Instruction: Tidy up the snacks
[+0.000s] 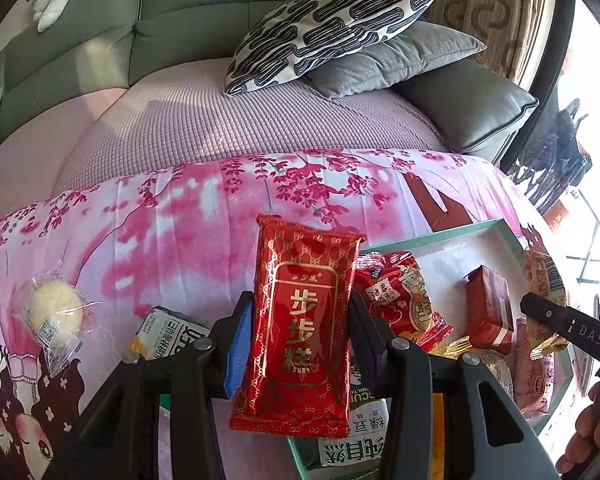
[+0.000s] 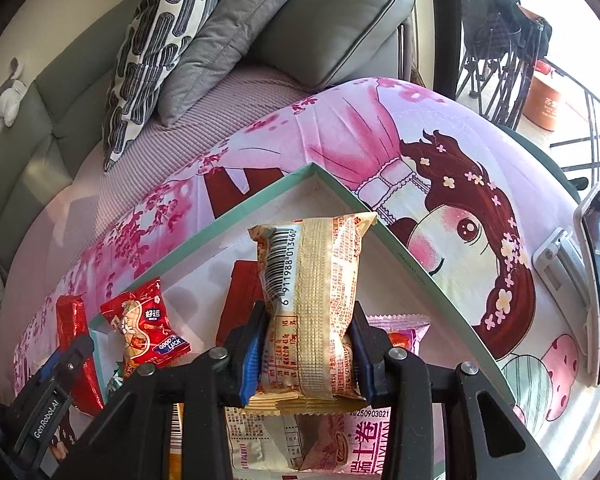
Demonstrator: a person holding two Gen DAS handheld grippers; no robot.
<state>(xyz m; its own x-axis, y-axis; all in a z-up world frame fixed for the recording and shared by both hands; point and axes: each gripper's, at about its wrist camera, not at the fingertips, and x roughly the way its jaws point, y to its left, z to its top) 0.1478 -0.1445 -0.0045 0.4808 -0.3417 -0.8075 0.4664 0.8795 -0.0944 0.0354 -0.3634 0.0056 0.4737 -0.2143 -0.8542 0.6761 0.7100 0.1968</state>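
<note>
A: Start at the left gripper (image 1: pixel 300 340). What's it doing?

B: It's pinching a glossy red foil snack packet with gold lettering (image 1: pixel 300 332) about midway along its length. The packet's long axis runs straight ahead along the fingers.

A: And the right gripper (image 2: pixel 308 344)?

B: It's clamped on a beige crimped wrapper with a barcode (image 2: pixel 312 300), which also points forward. That one hangs over the shallow white box with the teal rim (image 2: pixel 260 200), so I'd judge it only needs lowering and letting go.

A: Where does the box lie from the left one?

B: To its right and slightly ahead; the teal rim (image 1: pixel 440 232) shows just past the red packet. The right gripper is plainly nearer, and the left must swing right to reach the box.

A: Anything only one view shows?

B: The left wrist view catches a round pale bun in clear plastic (image 1: pixel 54 312) out on the pink floral quilt (image 1: pixel 180 220), well left of the box. The right wrist view alone shows the box's far corner and a propped-up phone on a stand (image 2: pixel 592 280).
</note>
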